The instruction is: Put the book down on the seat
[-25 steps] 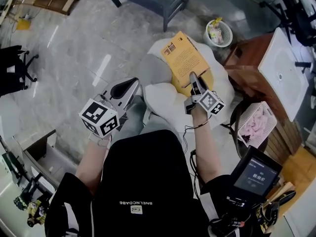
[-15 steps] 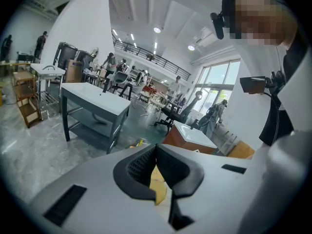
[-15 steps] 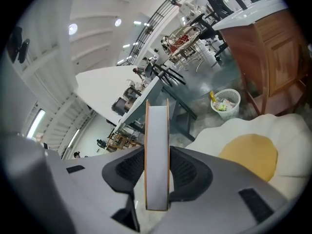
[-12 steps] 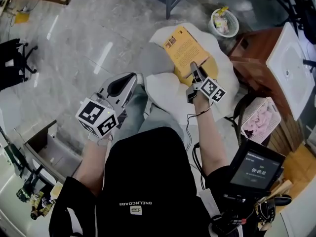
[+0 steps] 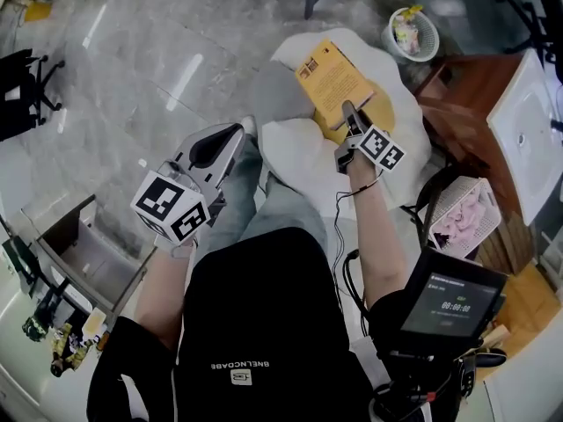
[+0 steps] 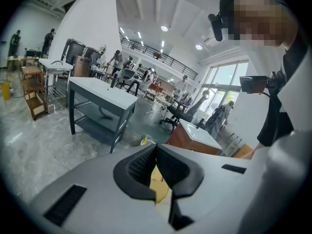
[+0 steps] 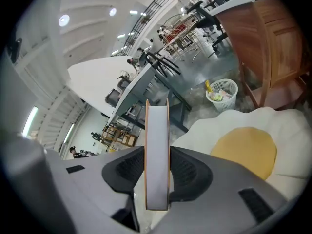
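In the head view, your right gripper (image 5: 349, 117) is clamped on the near end of the book (image 5: 331, 79). The book's long axis runs away from you, ahead of the jaws and over the yellow centre of the egg-shaped seat cushion (image 5: 295, 161). Your left gripper (image 5: 230, 137) hangs well apart on the left, so the right one is the nearer and the only one placed for the set-down. From above you cannot tell whether the book's far end already touches the cushion.

In the left gripper view, the jaws are pressed together with nothing between them; only a sliver of yellow shows beyond.

In the right gripper view, the jaws grip the book (image 7: 157, 130) edge-on, its pale page block facing the camera. The cushion (image 7: 287, 126) lies below and to the right, and the gap under the book is hidden.
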